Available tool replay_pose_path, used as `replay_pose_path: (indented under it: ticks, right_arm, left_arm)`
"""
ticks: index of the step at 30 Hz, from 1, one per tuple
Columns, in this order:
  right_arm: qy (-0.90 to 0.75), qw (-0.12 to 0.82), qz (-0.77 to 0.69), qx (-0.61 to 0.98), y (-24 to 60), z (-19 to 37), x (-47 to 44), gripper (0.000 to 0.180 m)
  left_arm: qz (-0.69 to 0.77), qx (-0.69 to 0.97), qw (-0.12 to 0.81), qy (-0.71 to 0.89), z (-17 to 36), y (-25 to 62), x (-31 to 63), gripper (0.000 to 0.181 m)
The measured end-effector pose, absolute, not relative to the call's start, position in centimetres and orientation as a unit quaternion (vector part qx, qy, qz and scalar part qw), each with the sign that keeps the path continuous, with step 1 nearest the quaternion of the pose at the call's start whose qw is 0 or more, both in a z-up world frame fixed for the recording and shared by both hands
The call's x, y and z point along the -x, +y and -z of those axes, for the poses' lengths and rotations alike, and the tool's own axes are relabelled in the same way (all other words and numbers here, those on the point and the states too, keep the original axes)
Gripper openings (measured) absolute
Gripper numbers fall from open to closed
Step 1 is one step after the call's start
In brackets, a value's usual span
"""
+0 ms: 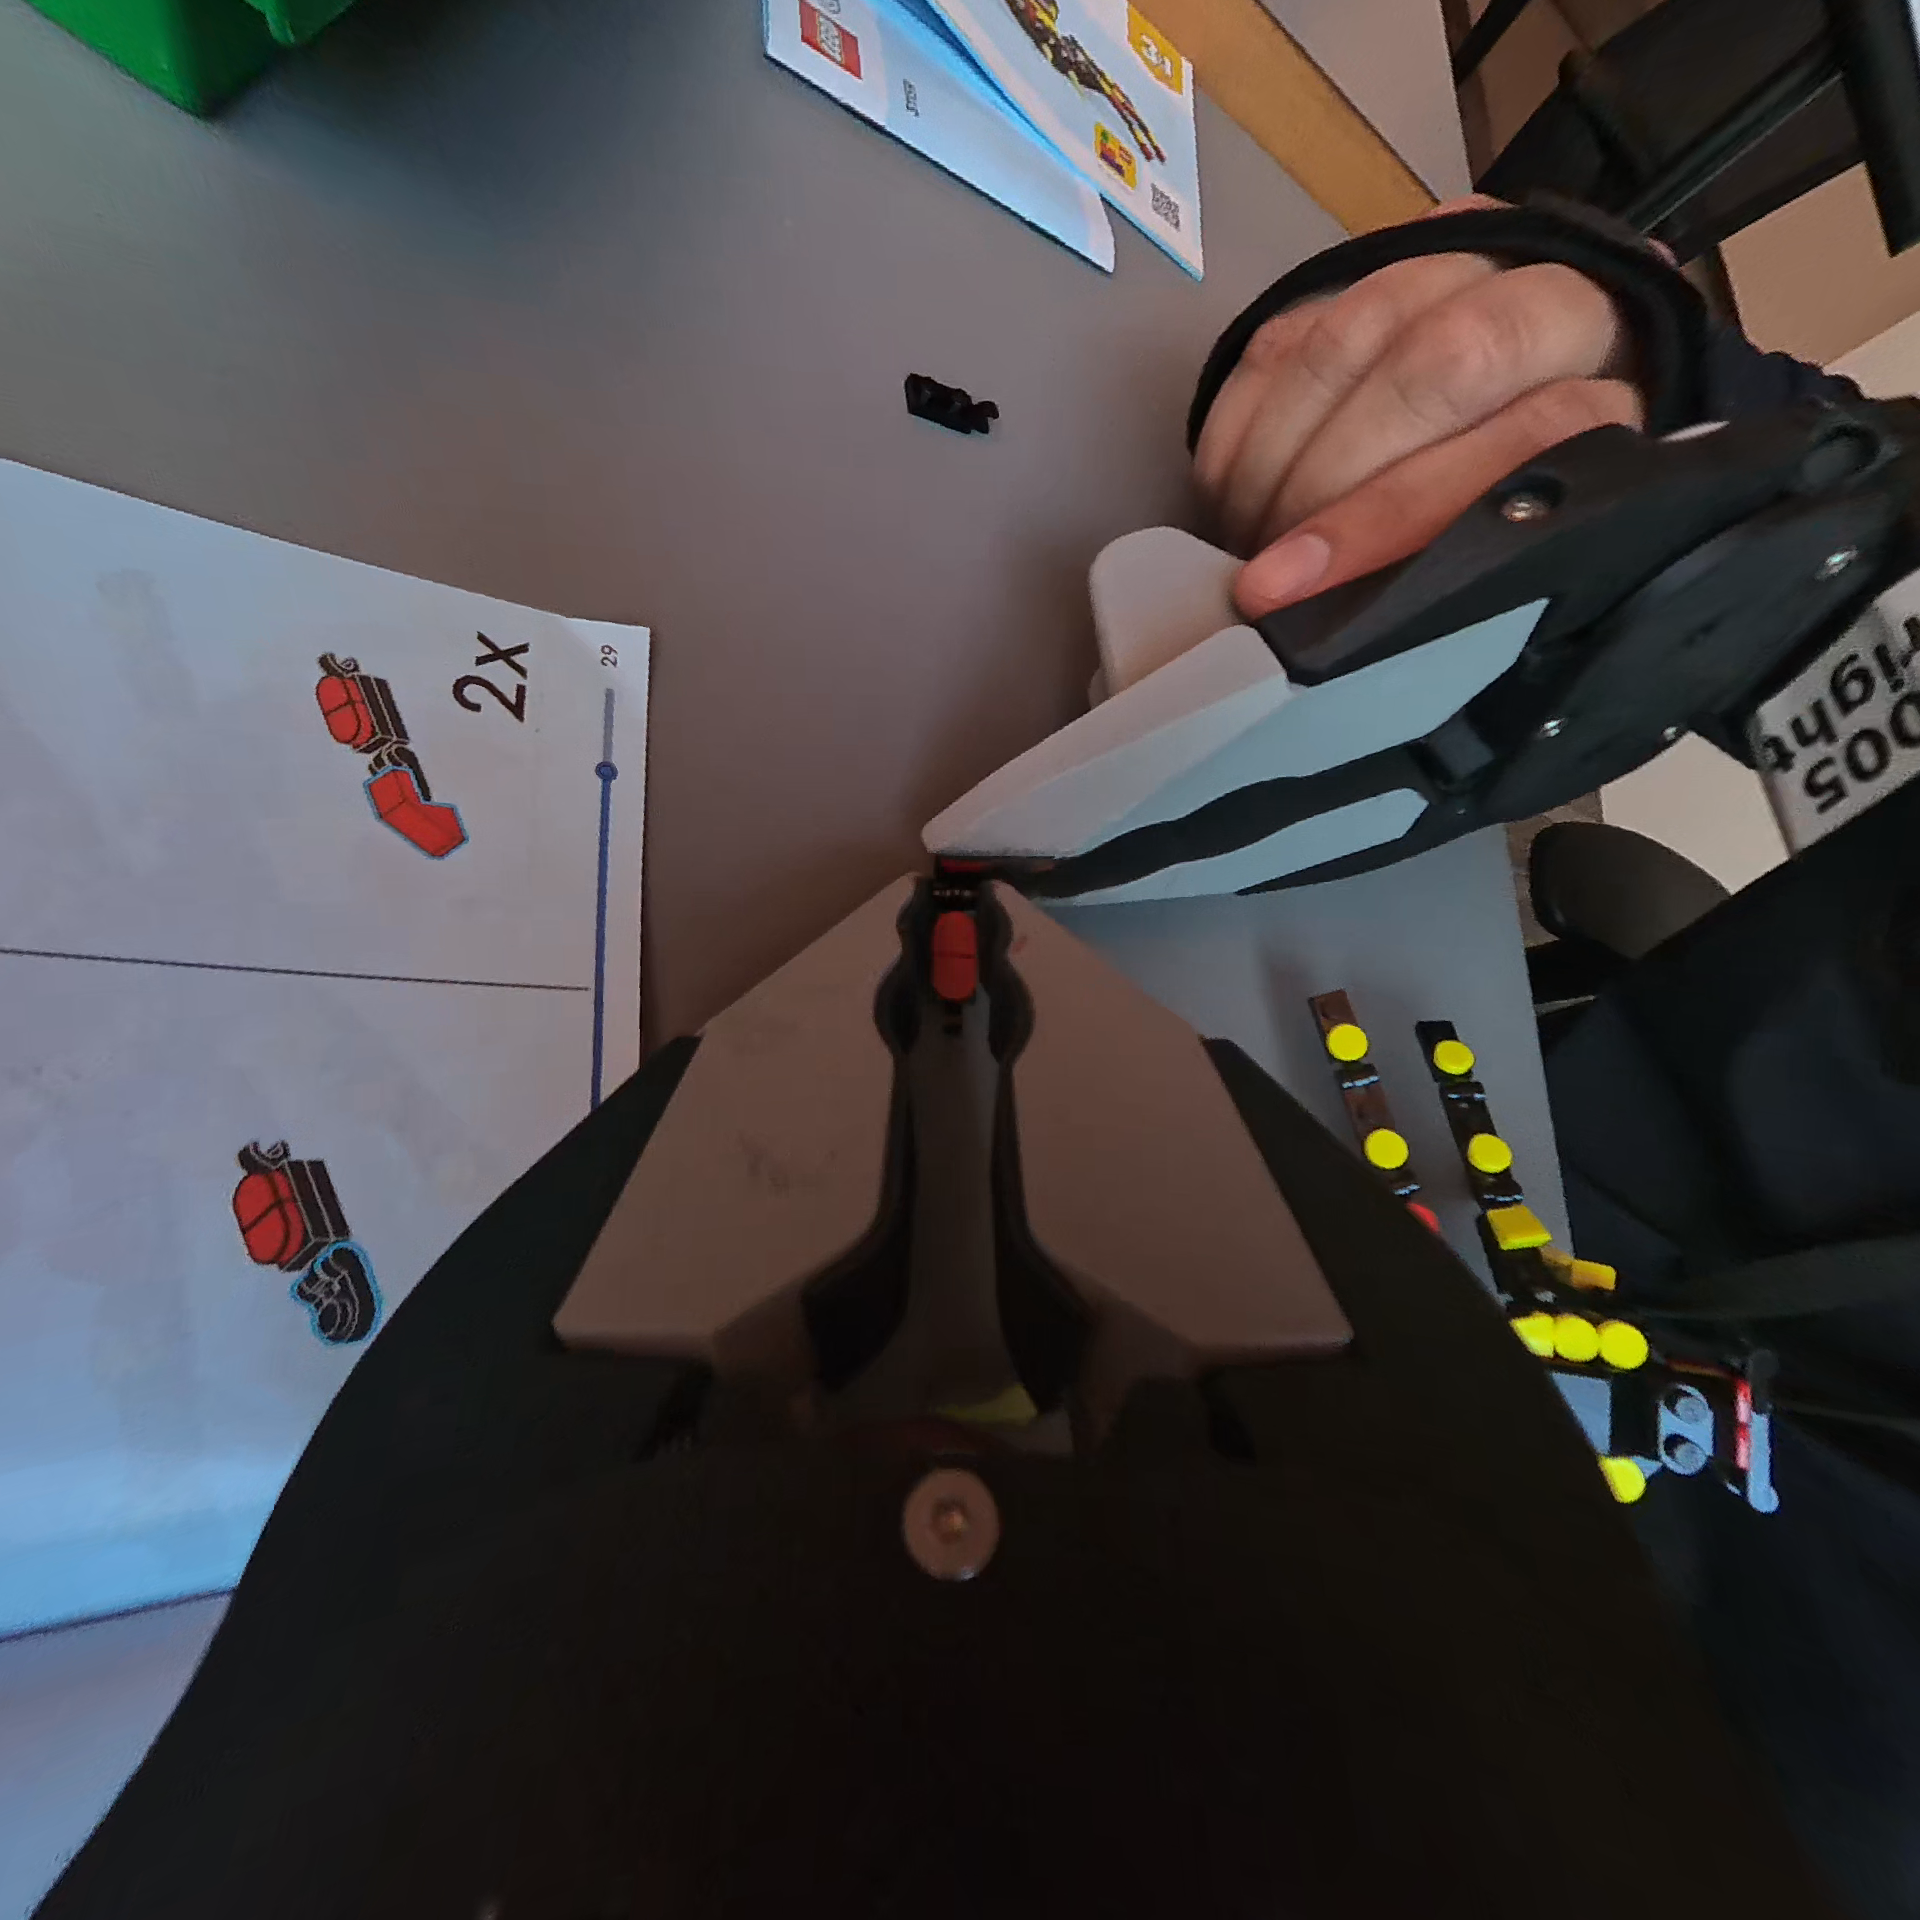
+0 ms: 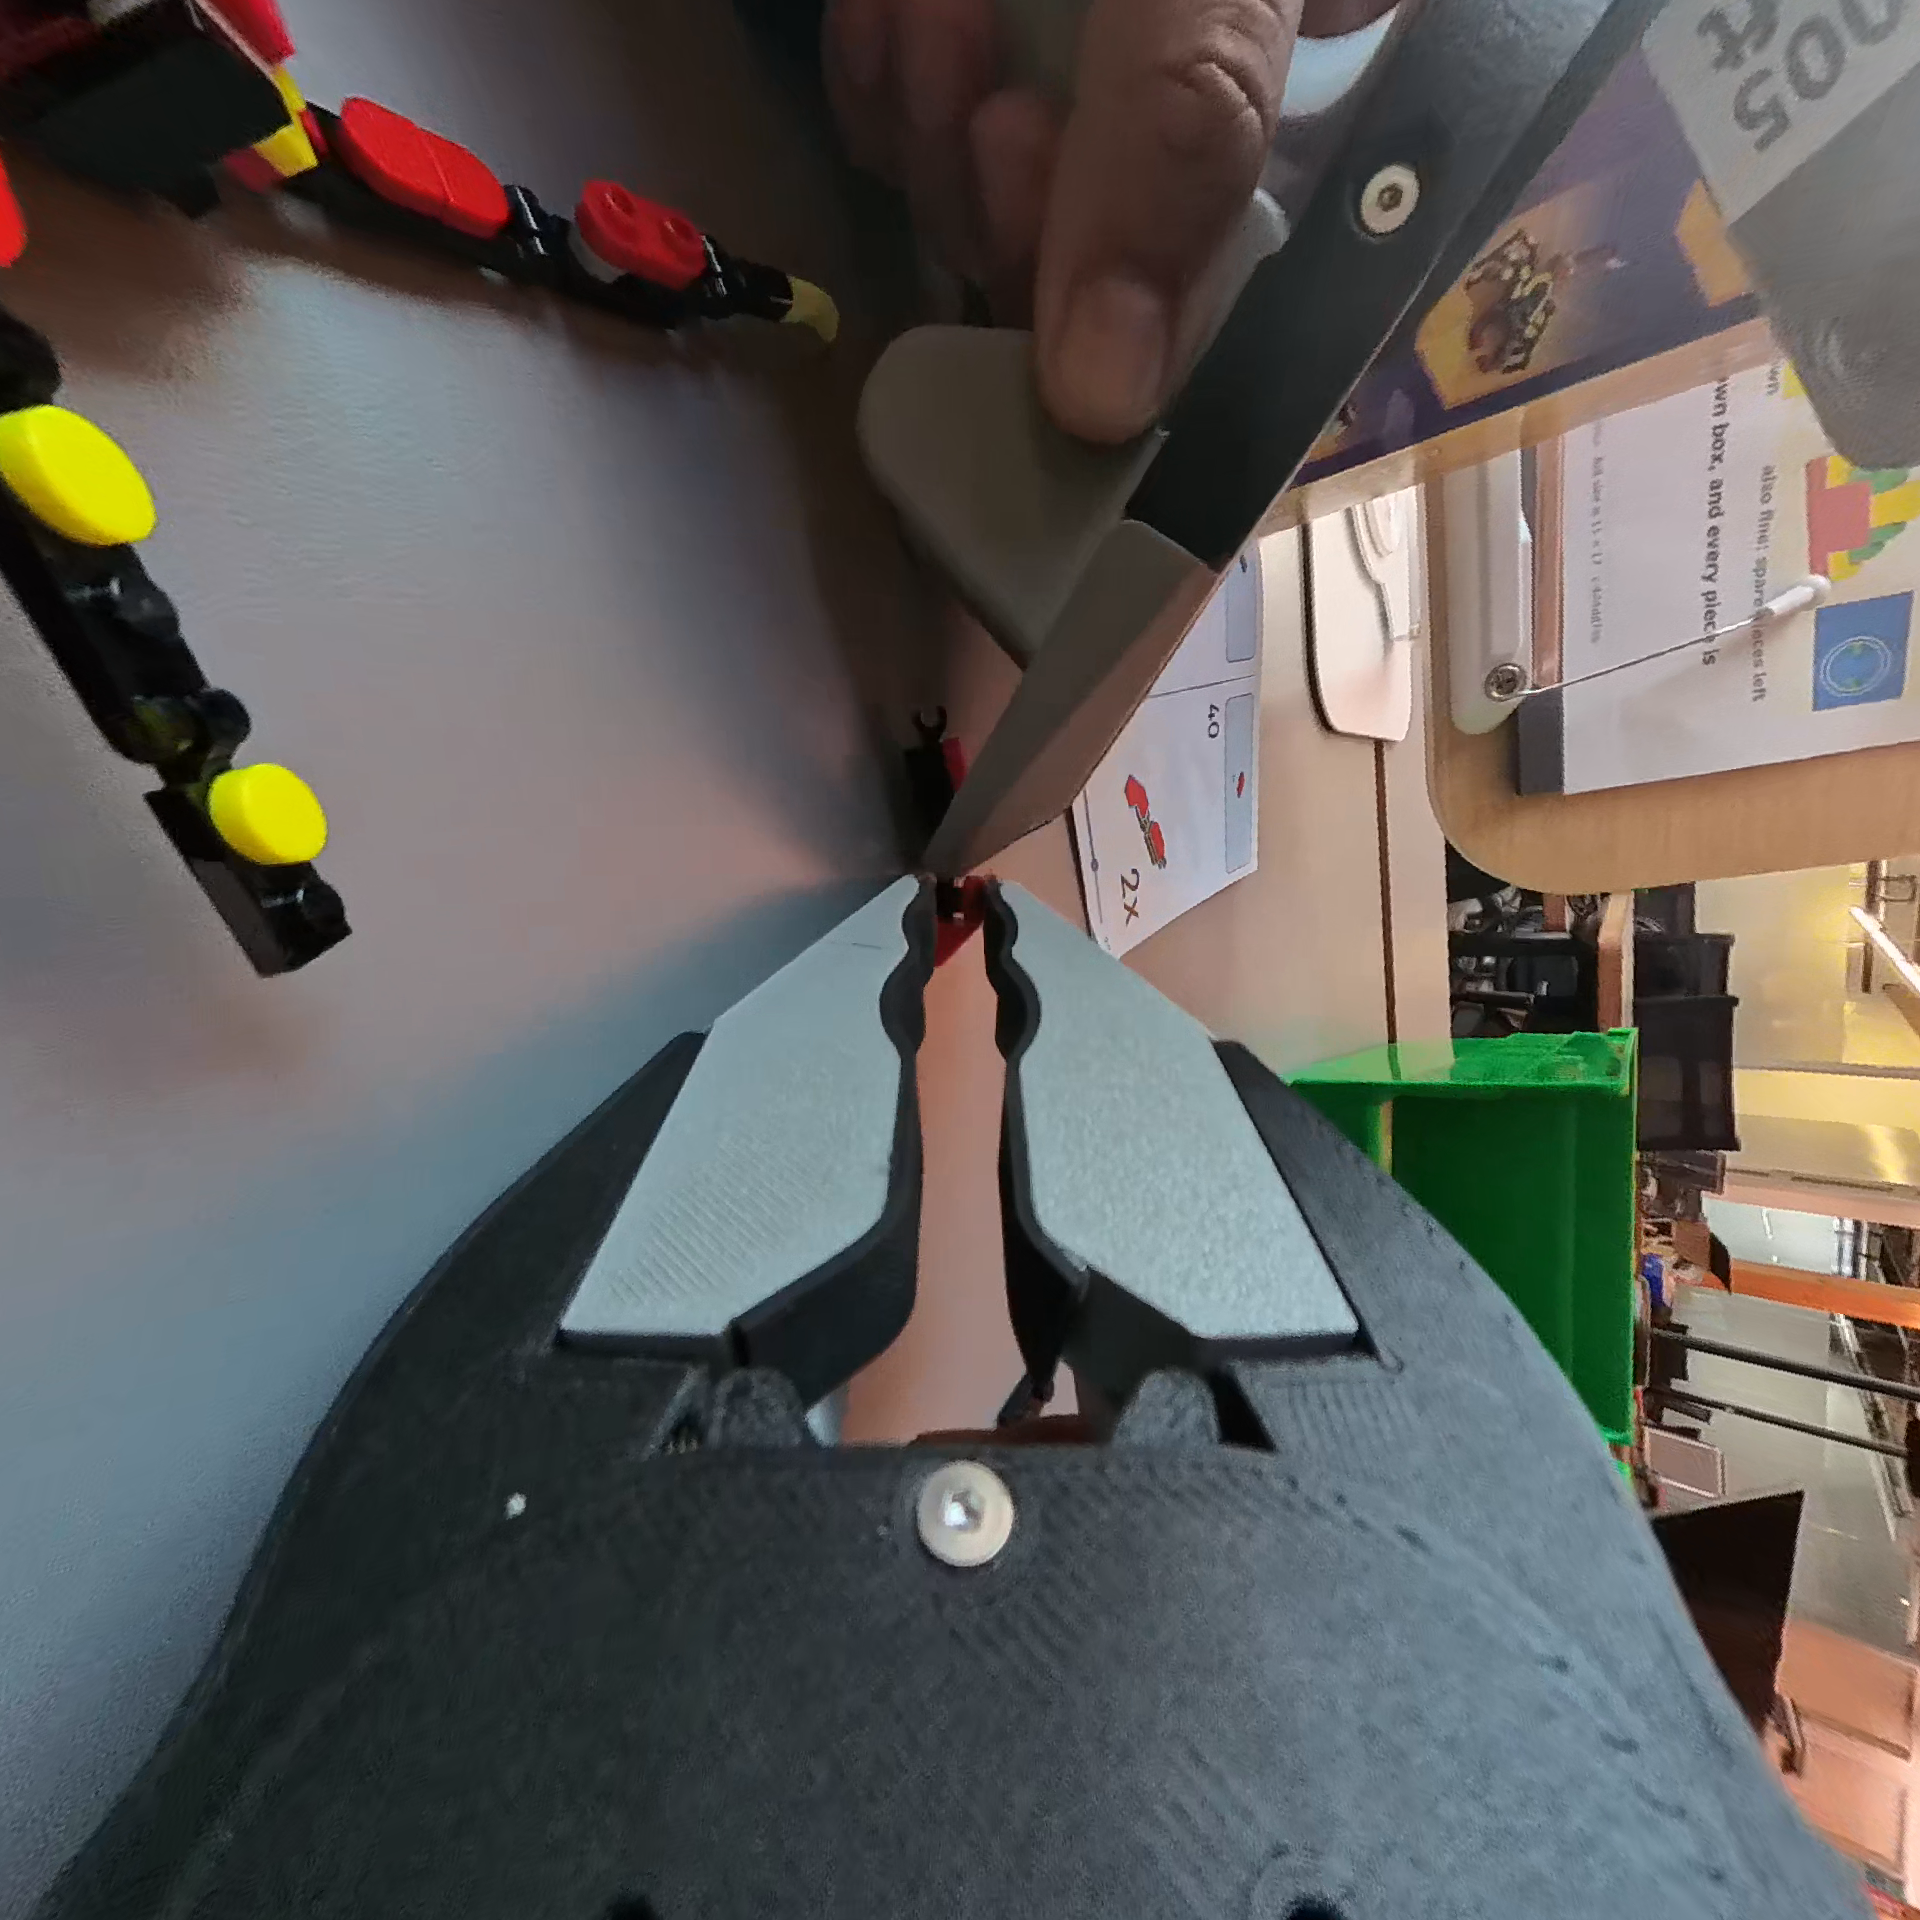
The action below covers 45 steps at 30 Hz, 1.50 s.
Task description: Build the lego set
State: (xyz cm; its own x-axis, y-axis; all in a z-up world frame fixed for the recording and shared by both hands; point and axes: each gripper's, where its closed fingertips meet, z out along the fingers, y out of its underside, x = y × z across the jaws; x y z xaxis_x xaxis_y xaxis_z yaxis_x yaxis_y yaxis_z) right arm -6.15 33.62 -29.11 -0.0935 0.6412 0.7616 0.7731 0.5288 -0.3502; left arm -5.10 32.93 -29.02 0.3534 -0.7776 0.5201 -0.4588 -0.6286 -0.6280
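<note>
My left gripper [image 1: 954, 896] is shut on a small red and black lego sub-assembly [image 1: 954, 956] held above the grey table. My right gripper [image 2: 954, 889] is shut on a small red piece [image 2: 958, 920]. The two grippers meet tip to tip, so the red piece touches the end of the sub-assembly. In the left wrist view the right gripper [image 1: 987, 862] comes in from the right, with a hand on it. In the right wrist view the left gripper [image 2: 940, 857] comes in from the upper right, with a black clip end [image 2: 928, 758] showing beside its tip.
An open instruction booklet [image 1: 312, 935] lies at left, another booklet [image 1: 987, 125] at the far side. A loose black piece [image 1: 951, 403] lies on the table. The partly built black model with yellow and red parts [image 1: 1455, 1153] [image 2: 156, 675] lies nearby. A green bin [image 2: 1507, 1195] stands at the edge.
</note>
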Motion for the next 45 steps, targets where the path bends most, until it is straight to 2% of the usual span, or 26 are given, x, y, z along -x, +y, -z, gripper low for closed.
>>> replay_pose_path:
  ticks: [6,13,27,32,37,42,45]
  right_arm:
    - [-0.741,0.48,0.098,0.459,33.5,29.1,6.0,0.005]
    - [-0.723,0.46,-0.012,0.515,33.5,28.9,6.1,0.005]
    - [-0.719,0.483,-0.075,0.493,33.0,27.6,6.0,0.005]
    - [-0.709,0.496,-0.105,0.491,32.9,26.7,5.8,0.005]
    - [-0.696,0.531,-0.12,0.468,32.6,24.6,5.6,0.005]
    - [-0.691,0.558,-0.147,0.435,30.9,22.7,5.7,0.004]
    - [-0.678,0.571,-0.174,0.429,30.5,21.6,5.5,0.004]
  left_arm:
    - [0.419,0.8,0.192,0.384,29.0,32.8,5.0,0.006]
    - [0.455,0.795,0.178,0.36,28.5,32.9,5.0,0.006]
    - [0.492,0.77,0.157,0.375,26.9,32.0,5.6,0.009]
    - [0.497,0.749,0.165,0.405,24.9,31.5,6.4,0.018]
    - [0.402,0.737,0.205,0.503,24.8,31.0,7.4,0.02]
    - [0.285,0.654,0.361,0.601,23.5,31.8,5.6,0.022]
    - [0.248,0.572,0.45,0.639,22.2,30.8,4.4,0.01]
